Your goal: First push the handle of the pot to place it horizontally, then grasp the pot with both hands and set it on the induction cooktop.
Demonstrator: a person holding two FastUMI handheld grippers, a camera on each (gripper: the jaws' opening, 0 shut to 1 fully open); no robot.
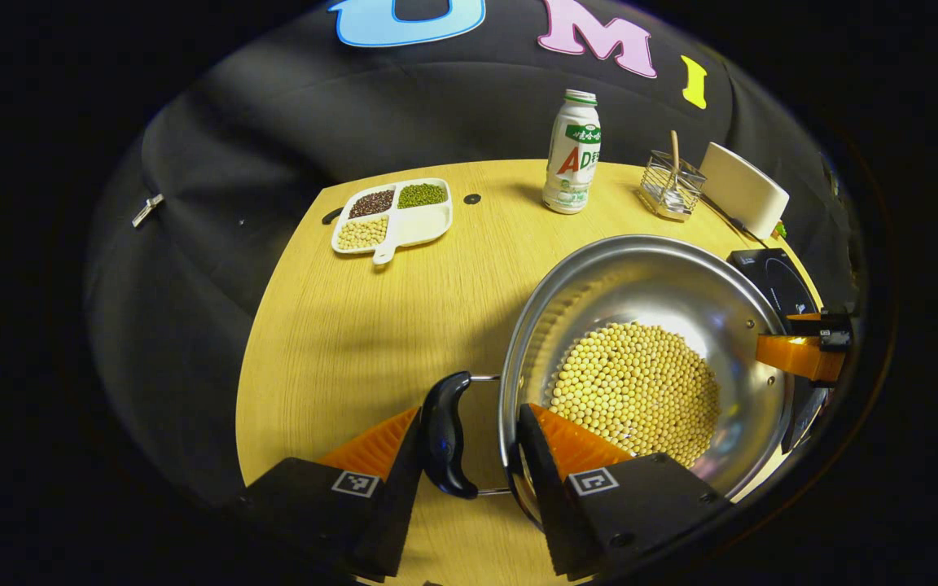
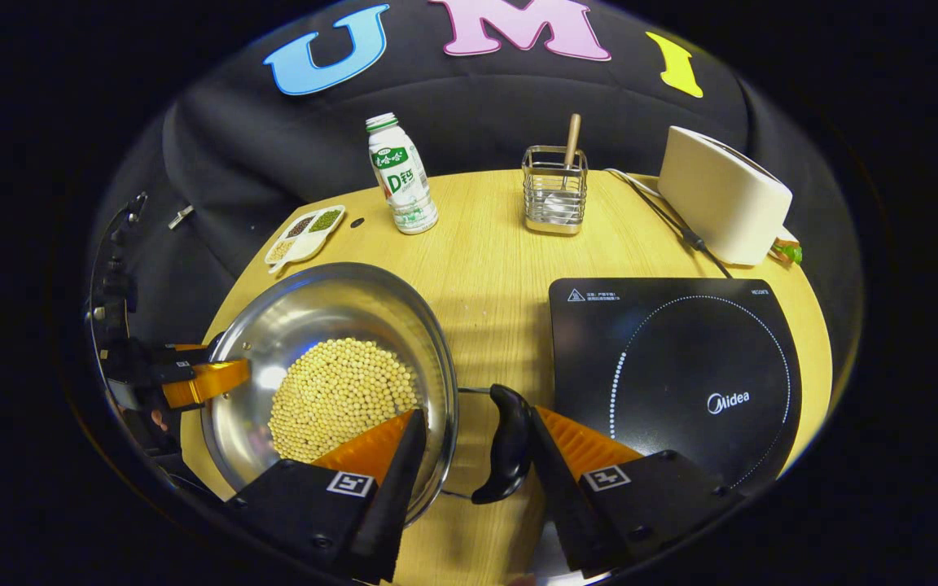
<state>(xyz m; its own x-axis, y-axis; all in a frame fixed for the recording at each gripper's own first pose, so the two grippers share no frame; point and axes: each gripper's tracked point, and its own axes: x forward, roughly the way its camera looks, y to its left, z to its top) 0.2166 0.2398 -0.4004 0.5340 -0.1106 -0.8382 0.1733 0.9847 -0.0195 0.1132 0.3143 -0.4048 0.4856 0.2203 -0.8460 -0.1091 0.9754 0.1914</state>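
A: Pot [image 1: 640, 358] was recorded on the wooden surface [image 1: 339, 342], loaded with pale beans [image 1: 640, 391]. The left hand-held gripper [image 1: 469, 439] was set around the pot's left side: one finger outside the black handle [image 1: 446, 435], the other inside the rim. Jaws were spread about handle and rim; firm pressing could not be told.

B: The right hand-held gripper [image 2: 473, 448] was noted likewise at the opposite handle [image 2: 506, 443], one finger inside the rim of the pot [image 2: 330, 366], one outside the handle. Gap was moderate; contact was likewise uncertain.

A: Surroundings?

B: The induction cooktop [image 2: 681, 374] was seen just beside the pot, on the right gripper's side, its top bare. Behind were logged a drink bottle [image 2: 401, 175], a wire holder [image 2: 554, 191] with a wooden-handled utensil, a white toaster [image 2: 721, 195] with its cord, and a divided dish [image 2: 304, 234] of grains.

A: In the left gripper view the cooktop [image 1: 770, 277] was largely hidden behind the pot. The dish [image 1: 394, 216] was shown clearly there, three compartments filled. The far gripper [image 1: 803, 354] was seen at the far rim.
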